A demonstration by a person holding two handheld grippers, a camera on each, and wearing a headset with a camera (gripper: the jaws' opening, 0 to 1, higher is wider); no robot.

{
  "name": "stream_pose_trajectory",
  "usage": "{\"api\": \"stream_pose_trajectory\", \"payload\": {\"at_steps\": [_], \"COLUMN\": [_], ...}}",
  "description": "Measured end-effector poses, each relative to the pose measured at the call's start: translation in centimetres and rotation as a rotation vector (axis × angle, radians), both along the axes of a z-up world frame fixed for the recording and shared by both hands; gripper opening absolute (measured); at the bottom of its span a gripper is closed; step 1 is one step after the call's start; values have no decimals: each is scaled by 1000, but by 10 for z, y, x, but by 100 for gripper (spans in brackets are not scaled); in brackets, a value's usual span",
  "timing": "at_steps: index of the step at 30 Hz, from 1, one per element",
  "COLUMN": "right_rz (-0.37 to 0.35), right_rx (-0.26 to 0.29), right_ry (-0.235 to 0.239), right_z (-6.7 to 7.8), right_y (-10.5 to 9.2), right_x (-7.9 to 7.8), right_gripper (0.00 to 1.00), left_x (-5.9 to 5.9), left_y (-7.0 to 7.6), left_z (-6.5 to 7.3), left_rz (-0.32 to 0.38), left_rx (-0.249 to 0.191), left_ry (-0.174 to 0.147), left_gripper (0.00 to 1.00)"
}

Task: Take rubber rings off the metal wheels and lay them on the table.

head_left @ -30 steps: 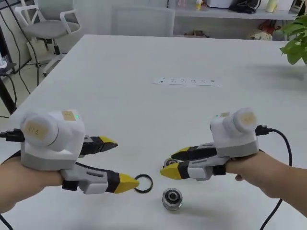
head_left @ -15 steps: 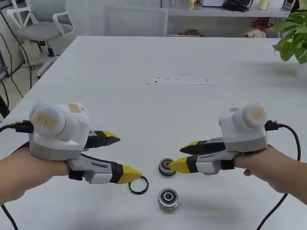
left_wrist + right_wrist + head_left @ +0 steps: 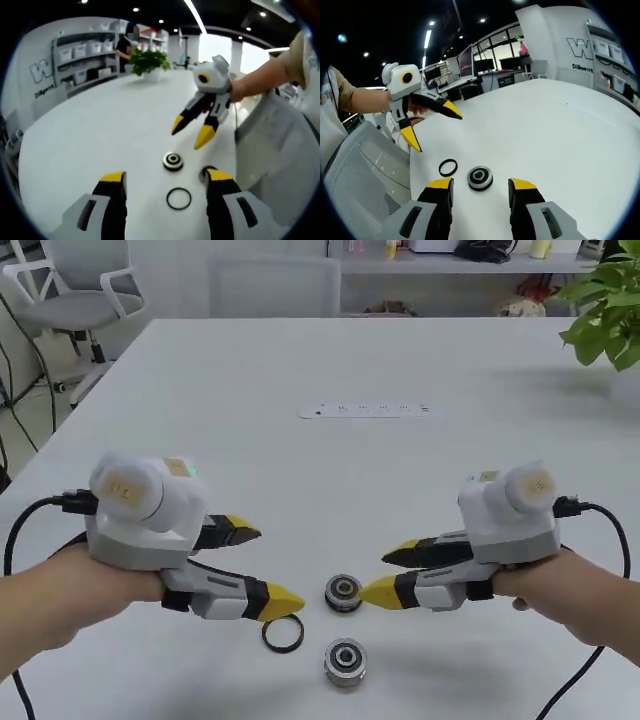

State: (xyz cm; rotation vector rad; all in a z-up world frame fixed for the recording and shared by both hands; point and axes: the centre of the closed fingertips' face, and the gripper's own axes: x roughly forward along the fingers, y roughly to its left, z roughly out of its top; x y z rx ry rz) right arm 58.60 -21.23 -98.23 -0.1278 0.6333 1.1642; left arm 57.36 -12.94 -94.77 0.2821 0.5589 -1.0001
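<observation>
Flanking the far metal wheel (image 3: 343,592) with left claw (image 3: 277,568) and right claw (image 3: 374,575) open, seemingly to strip it beside the loose rubber ring (image 3: 283,634).

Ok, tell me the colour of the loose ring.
The loose ring is black, clearest in the left gripper view.

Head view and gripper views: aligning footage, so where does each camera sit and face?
Head view: on the head, looking down at table; left hand, left claw, right hand, right claw.
Left gripper view: on left claw, facing right claw; own jaws below.
Right gripper view: on right claw, facing left claw; own jaws below.
Shared: rubber ring, one wheel.
</observation>
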Motion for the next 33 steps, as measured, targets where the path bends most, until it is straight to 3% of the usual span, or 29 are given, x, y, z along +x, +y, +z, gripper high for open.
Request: {"api": "stream_pose_trajectory", "payload": {"at_steps": [6,10,13,17,25,33], "right_rz": [13,20,25,36,59,68], "right_rx": [-20,-30,-37,-46,-67,-71], "right_ry": [-9,-14,-14,-16,-16,-15], "right_z": [-6,-11,-14,-17,-26,-30], "right_y": [-1,-1,0,1,4,8], "right_x": [1,1,1,0,-1,-1], "right_gripper": [41,42,42,41,40,39], "left_x": [4,8,8,9,9,10], "left_y": [-2,-4,-9,-14,-23,-35], "left_z": [-7,-8,-10,-16,-23,-25], "left_rz": [-14,-29,-27,-36,-56,-86], "left_rx": [20,23,17,25,38,34], "left_ry": [8,-21,5,21,44,44], "left_gripper": [58,53,52,54,46,43]}}
